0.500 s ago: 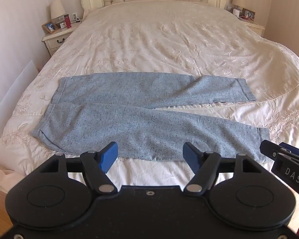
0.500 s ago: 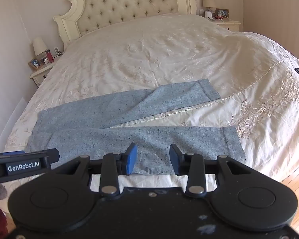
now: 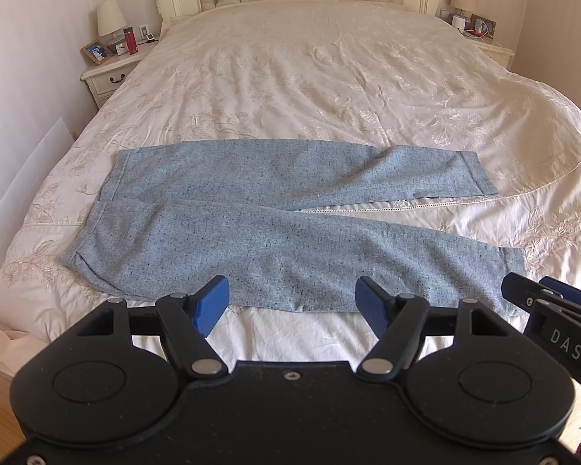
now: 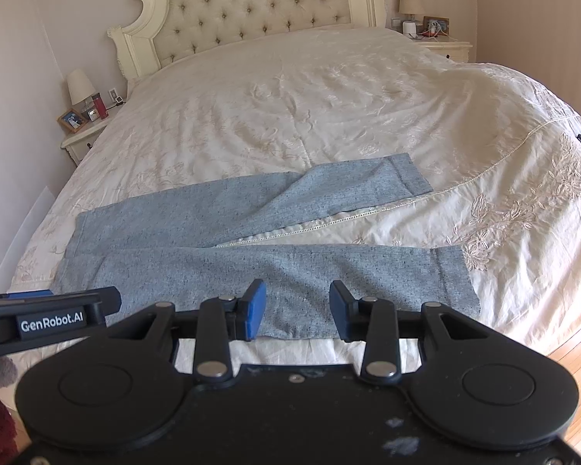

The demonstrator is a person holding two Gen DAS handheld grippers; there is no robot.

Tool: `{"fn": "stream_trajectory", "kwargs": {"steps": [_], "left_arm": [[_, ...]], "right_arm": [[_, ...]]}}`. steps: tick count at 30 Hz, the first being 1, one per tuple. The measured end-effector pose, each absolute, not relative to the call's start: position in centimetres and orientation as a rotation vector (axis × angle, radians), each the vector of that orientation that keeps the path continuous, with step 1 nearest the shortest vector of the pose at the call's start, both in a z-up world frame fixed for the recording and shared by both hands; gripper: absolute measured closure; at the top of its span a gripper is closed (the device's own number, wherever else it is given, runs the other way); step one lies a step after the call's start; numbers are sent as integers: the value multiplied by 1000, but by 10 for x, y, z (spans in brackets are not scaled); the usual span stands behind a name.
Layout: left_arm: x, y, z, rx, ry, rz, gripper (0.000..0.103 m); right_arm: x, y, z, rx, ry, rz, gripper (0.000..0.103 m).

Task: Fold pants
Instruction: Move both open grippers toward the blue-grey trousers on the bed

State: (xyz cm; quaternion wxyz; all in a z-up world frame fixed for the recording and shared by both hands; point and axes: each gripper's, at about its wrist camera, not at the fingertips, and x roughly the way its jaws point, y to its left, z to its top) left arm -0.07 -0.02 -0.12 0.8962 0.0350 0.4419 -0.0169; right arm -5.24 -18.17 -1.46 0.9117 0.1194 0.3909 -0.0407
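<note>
The light blue pants (image 3: 275, 228) lie spread flat across the bed (image 3: 329, 77) near its foot edge, waistband toward the left edge, the two legs parted toward the right edge. The left gripper (image 3: 292, 302) hovers above the near leg, jaws wide and empty. The right gripper (image 4: 297, 312) hovers alongside, jaws moderately apart, holding nothing.

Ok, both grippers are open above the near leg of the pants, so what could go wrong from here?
1. The pants lie on a wrinkled bedspread; the left gripper or right gripper may pinch bedding along with the hem.
2. The far leg has a diagonal fold; folding now could trap that crease.
</note>
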Motion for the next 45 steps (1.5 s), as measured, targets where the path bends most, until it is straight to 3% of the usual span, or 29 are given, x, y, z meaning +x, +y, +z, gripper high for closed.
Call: {"fn": "stream_trajectory", "kwargs": {"steps": [45], "left_arm": [[-3, 1, -10, 89, 953, -22, 32]], "right_arm": [[-51, -186, -24, 267, 832, -48, 64]]}}
